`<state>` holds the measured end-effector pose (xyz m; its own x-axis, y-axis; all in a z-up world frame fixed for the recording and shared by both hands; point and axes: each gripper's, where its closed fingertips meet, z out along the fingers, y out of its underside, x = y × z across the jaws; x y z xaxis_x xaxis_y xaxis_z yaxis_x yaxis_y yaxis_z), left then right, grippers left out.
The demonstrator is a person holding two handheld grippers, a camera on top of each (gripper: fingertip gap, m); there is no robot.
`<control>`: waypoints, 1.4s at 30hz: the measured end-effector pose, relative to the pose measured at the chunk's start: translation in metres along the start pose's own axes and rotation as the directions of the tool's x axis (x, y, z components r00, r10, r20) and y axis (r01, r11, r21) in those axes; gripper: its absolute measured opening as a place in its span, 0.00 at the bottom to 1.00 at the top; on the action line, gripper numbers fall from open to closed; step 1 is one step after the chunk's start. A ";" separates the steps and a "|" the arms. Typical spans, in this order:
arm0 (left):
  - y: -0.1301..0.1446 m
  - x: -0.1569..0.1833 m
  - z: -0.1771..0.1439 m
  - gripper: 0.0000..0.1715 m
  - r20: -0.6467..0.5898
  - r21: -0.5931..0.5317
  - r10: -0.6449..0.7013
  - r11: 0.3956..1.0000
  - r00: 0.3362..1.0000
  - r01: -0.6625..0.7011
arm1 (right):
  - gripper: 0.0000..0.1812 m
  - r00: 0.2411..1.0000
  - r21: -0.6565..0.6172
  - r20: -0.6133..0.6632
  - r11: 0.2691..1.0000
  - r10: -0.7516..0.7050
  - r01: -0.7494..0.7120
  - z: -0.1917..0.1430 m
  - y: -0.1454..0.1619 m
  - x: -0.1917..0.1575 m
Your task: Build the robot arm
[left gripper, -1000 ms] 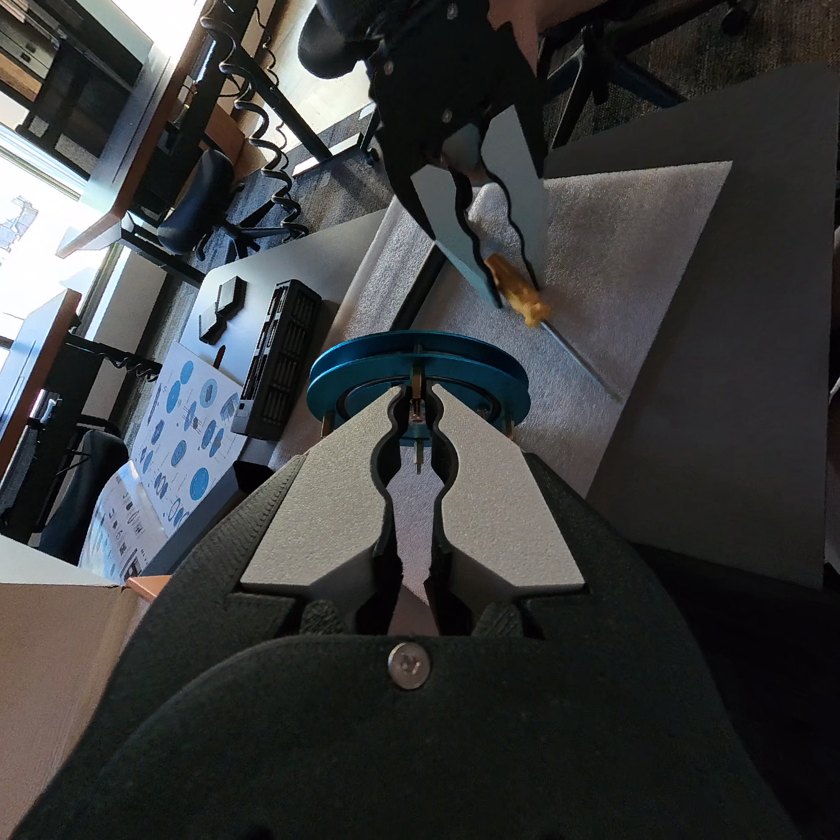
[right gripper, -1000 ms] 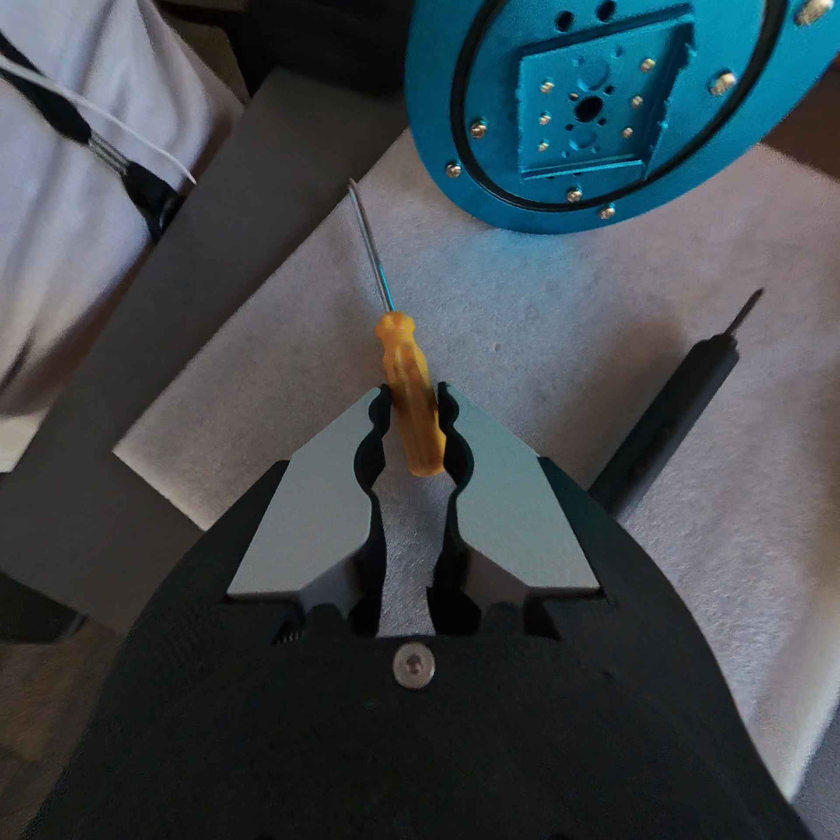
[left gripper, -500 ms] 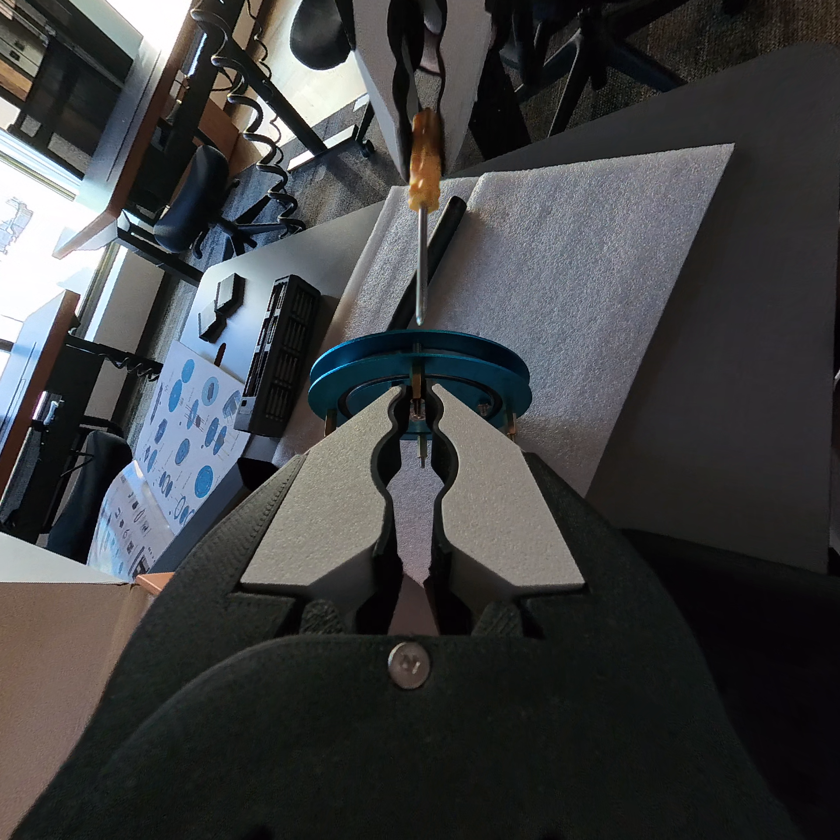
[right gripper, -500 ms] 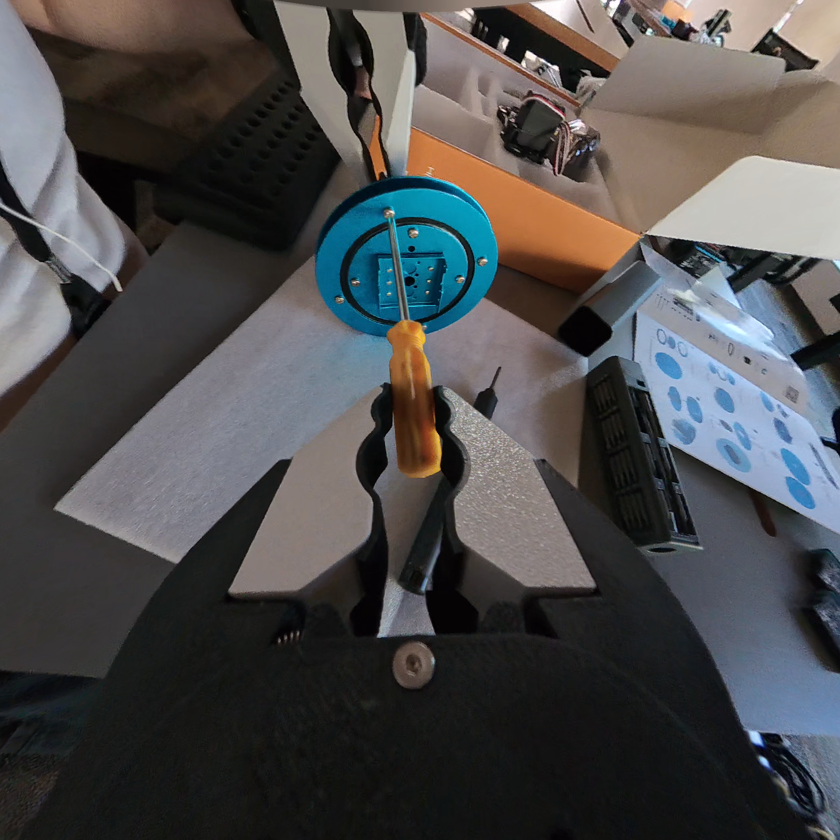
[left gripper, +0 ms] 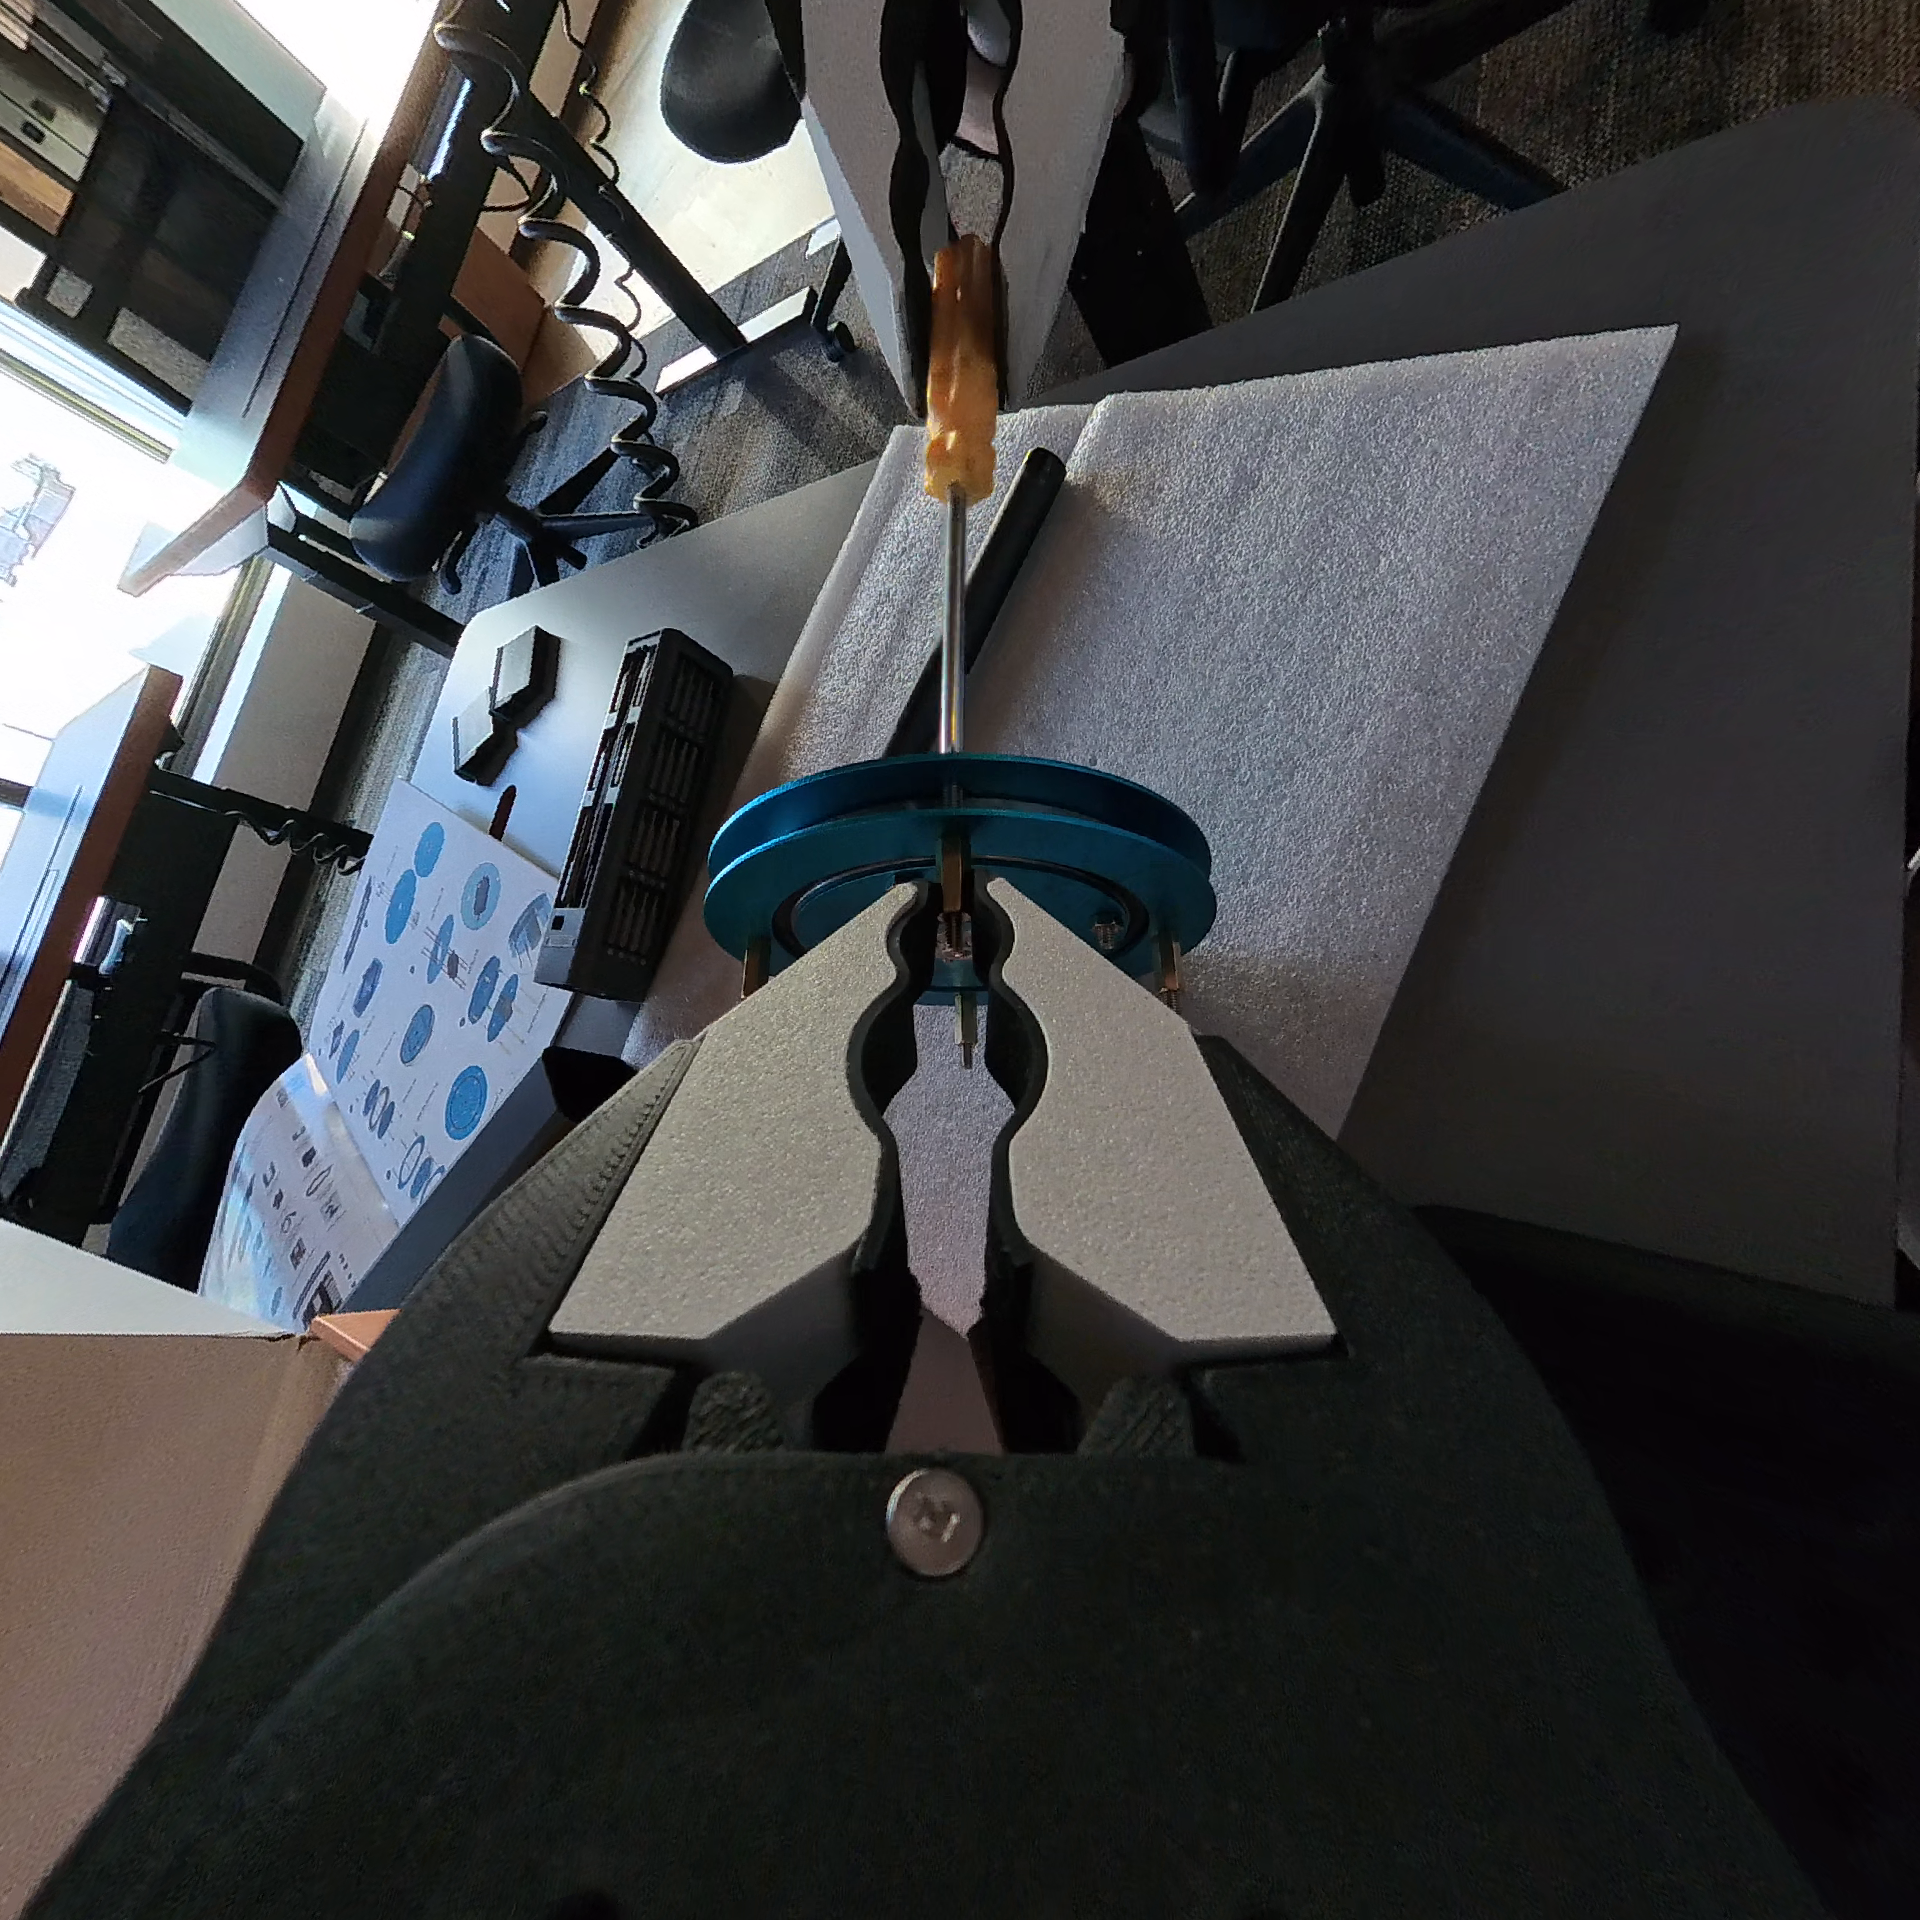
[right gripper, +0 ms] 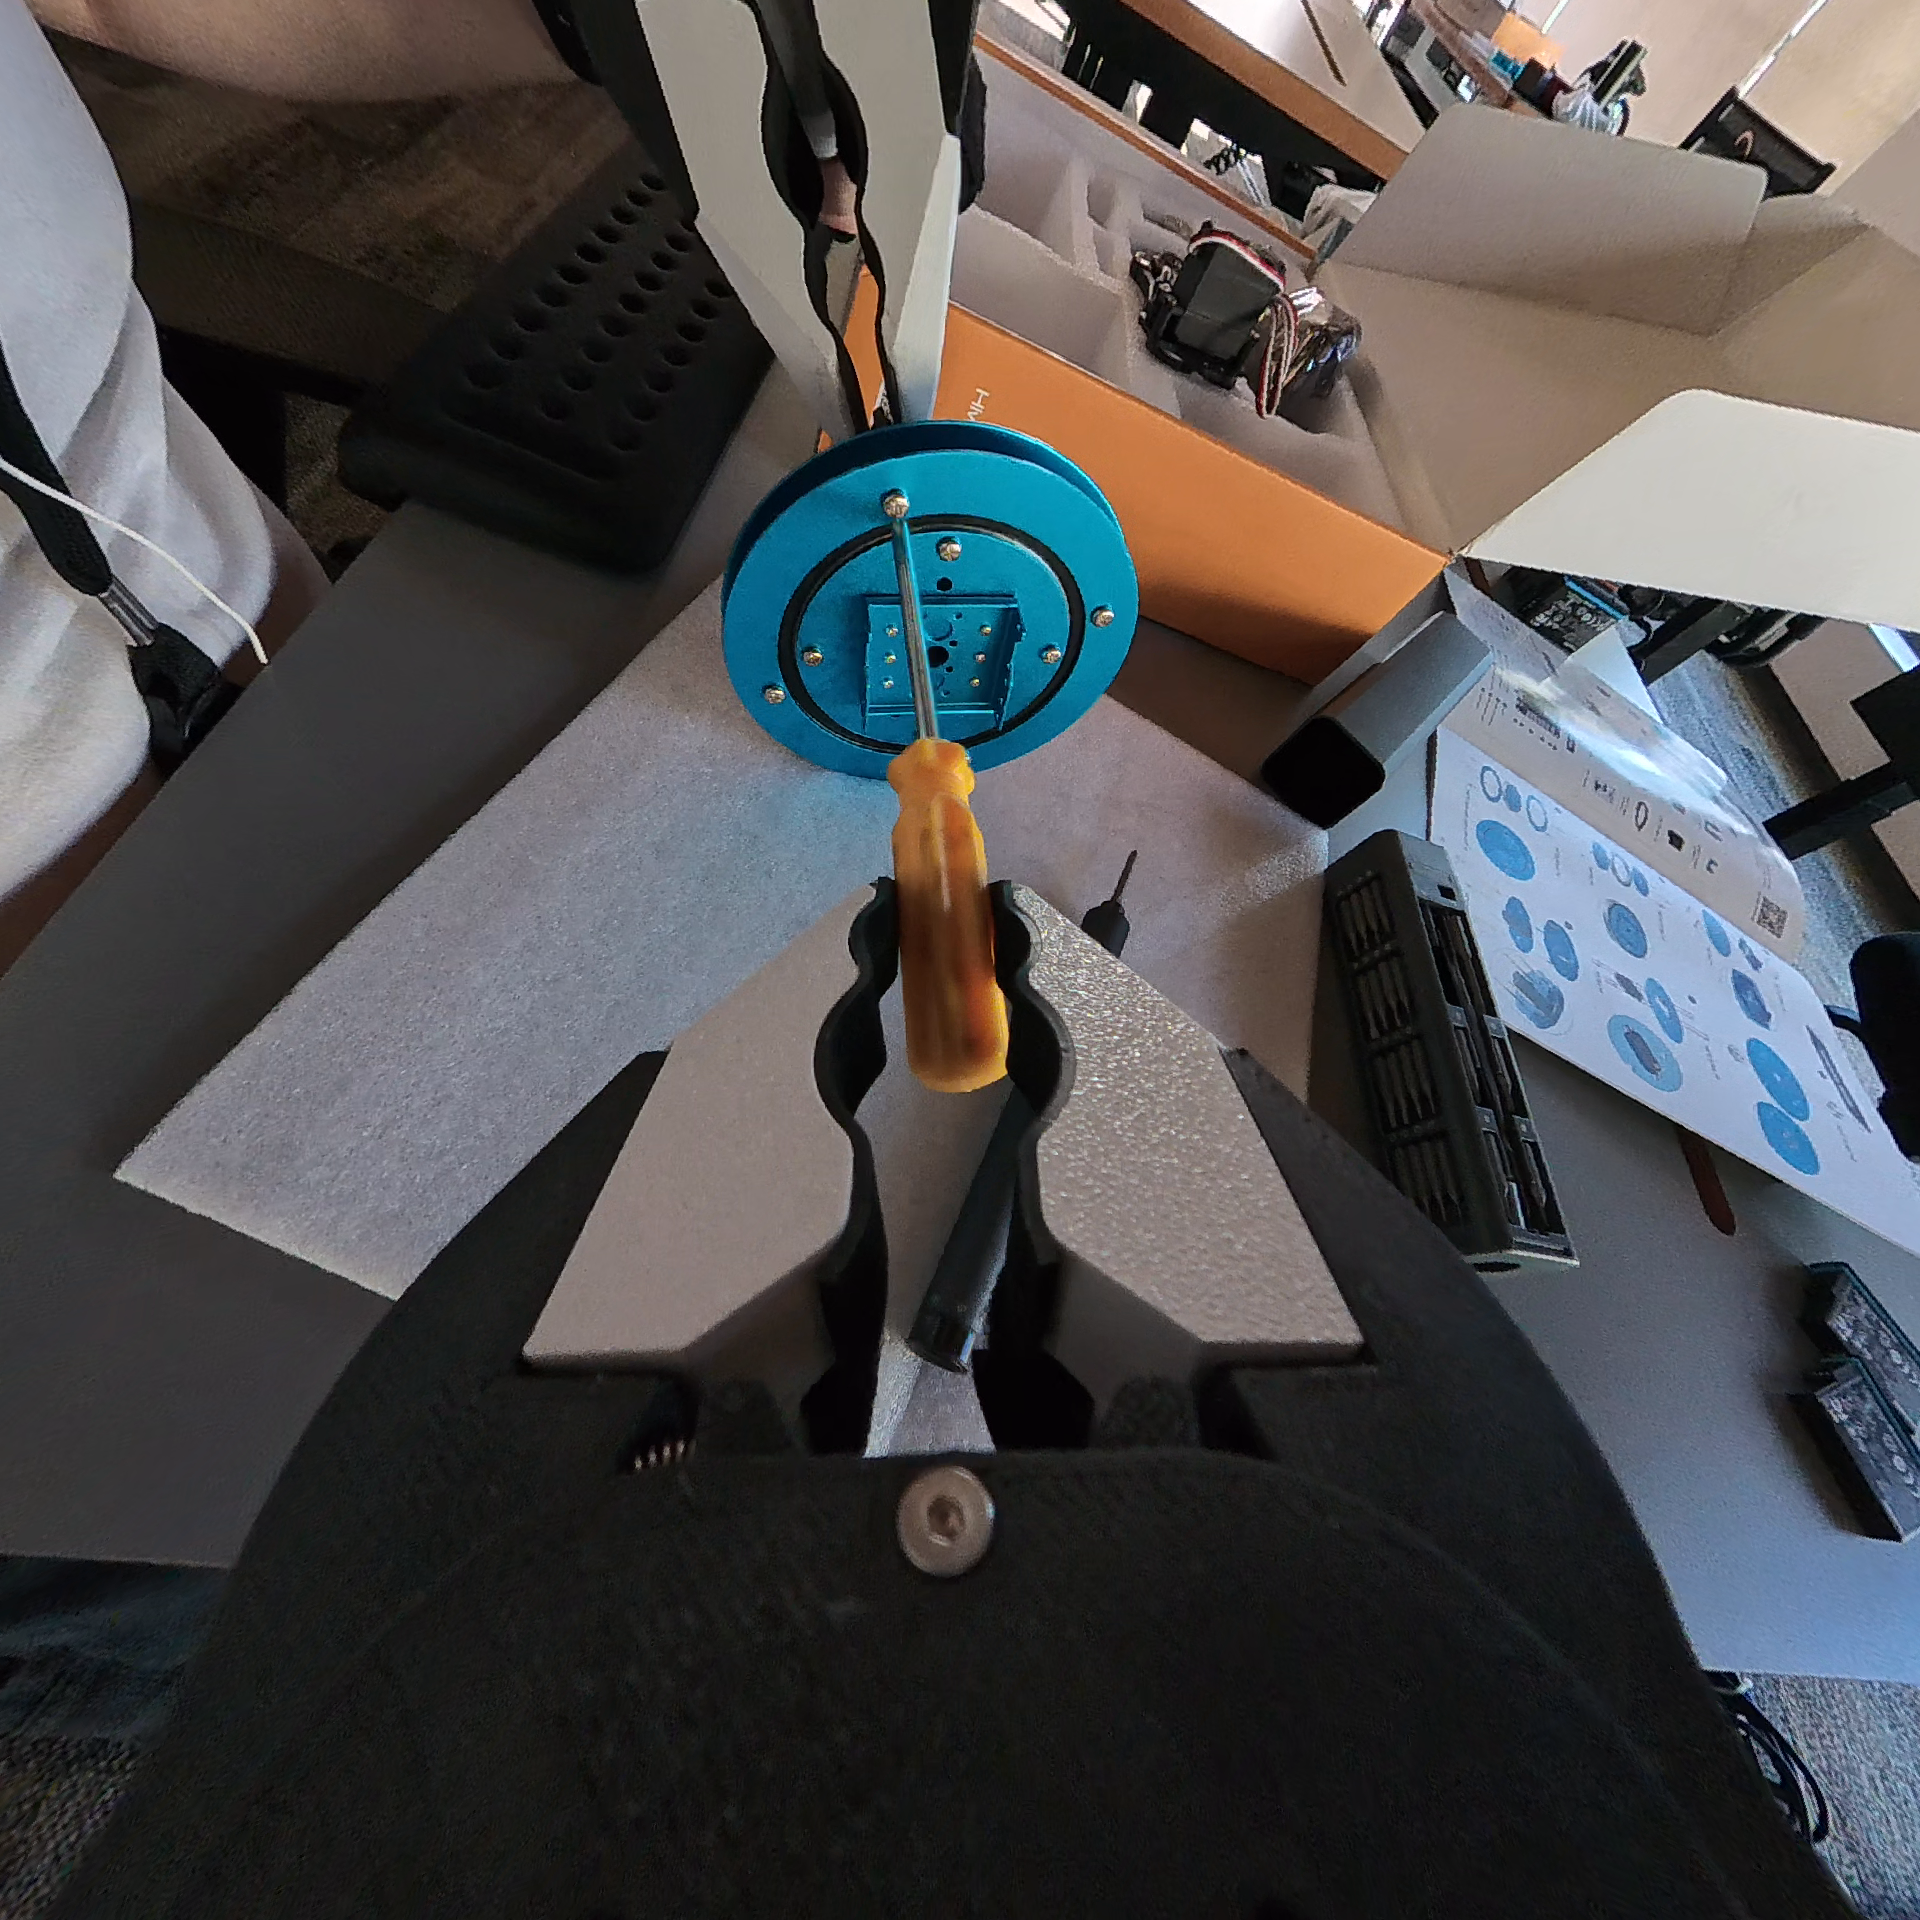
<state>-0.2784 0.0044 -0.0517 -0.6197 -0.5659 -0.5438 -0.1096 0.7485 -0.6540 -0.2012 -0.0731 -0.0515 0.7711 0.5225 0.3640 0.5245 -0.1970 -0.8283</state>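
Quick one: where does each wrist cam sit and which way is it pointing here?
Left wrist view: on the left gripper, looking along its fingers at the edge of the blue disc assembly they clamp; the right gripper shows beyond.
Right wrist view: on the right gripper, facing the disc's face; the left gripper is behind it, a person's sleeve at left.
Shared: disc, orange screwdriver, white foam pad, black driver.

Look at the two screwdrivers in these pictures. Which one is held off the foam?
The orange-handled screwdriver: the right claw grips its handle, tip at the blue disc assembly. The black screwdriver lies flat on the white foam sheet, untouched.
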 end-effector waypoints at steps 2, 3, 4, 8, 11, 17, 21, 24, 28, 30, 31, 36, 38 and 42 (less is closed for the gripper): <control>0.000 0.000 0.000 0.03 0.000 -0.001 0.000 1.000 1.000 0.000 | 0.09 1.000 -0.003 0.004 1.000 -0.002 0.002 0.001 0.000 -0.001; 0.000 0.000 0.000 0.03 0.001 -0.001 0.000 1.000 1.000 0.000 | 0.09 1.000 -0.001 0.002 1.000 -0.003 0.003 0.001 0.000 -0.001; 0.000 -0.001 0.000 0.03 0.002 0.000 -0.002 1.000 1.000 0.002 | 0.09 1.000 0.001 -0.003 1.000 -0.002 0.002 0.001 0.000 0.000; 0.000 -0.001 0.000 0.02 0.003 0.002 -0.005 1.000 1.000 0.005 | 0.09 1.000 0.020 -0.004 1.000 0.009 -0.009 -0.002 -0.004 0.000; 0.000 -0.001 0.000 0.03 0.003 0.002 -0.005 1.000 1.000 0.005 | 0.09 1.000 0.014 -0.003 1.000 0.002 -0.002 -0.001 -0.004 -0.001; 0.000 0.000 0.000 0.02 0.001 0.001 -0.004 1.000 1.000 0.004 | 0.09 0.988 0.006 -0.073 0.991 -0.135 0.136 -0.003 -0.011 0.002; 0.001 -0.002 0.000 0.03 0.004 -0.005 -0.005 1.000 1.000 0.005 | 0.09 0.884 -0.073 -0.204 0.907 -0.421 0.416 -0.005 -0.023 0.003; 0.002 -0.001 -0.001 0.03 0.003 -0.005 -0.001 1.000 1.000 0.001 | 0.09 0.836 -0.106 -0.222 0.864 -0.502 0.491 -0.007 -0.030 0.000; 0.002 -0.001 -0.001 0.02 -0.005 0.002 0.002 1.000 1.000 -0.002 | 0.09 0.560 -0.219 -0.292 0.625 -0.775 0.750 -0.008 -0.038 0.000; 0.004 -0.003 -0.002 0.03 0.000 -0.004 0.000 1.000 1.000 0.000 | 0.09 0.533 -0.219 -0.302 0.602 -0.790 0.768 -0.005 -0.037 0.000; 0.004 -0.003 -0.002 0.02 -0.001 -0.003 -0.002 1.000 1.000 0.002 | 0.09 0.538 -0.213 -0.308 0.608 -0.785 0.765 -0.005 -0.037 0.001; 0.004 -0.002 -0.002 0.02 0.004 0.000 0.000 1.000 1.000 0.000 | 0.09 0.836 -0.100 -0.236 0.868 -0.495 0.486 -0.002 -0.030 0.007; 0.003 -0.002 -0.002 0.02 0.014 -0.002 0.016 1.000 1.000 -0.016 | 0.09 0.923 -0.053 -0.178 0.940 -0.342 0.338 -0.002 -0.029 0.007; 0.004 -0.002 -0.002 0.02 0.018 -0.009 0.021 1.000 1.000 -0.021 | 0.08 0.992 -0.037 -0.052 0.993 -0.114 0.112 0.001 -0.023 0.003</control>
<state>-0.2792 0.0098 -0.0522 -0.6077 -0.5564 -0.5666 -0.1039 0.7631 -0.6379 -0.2113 -0.0665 -0.0315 0.7240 0.4973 0.4780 0.6209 -0.1681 -0.7656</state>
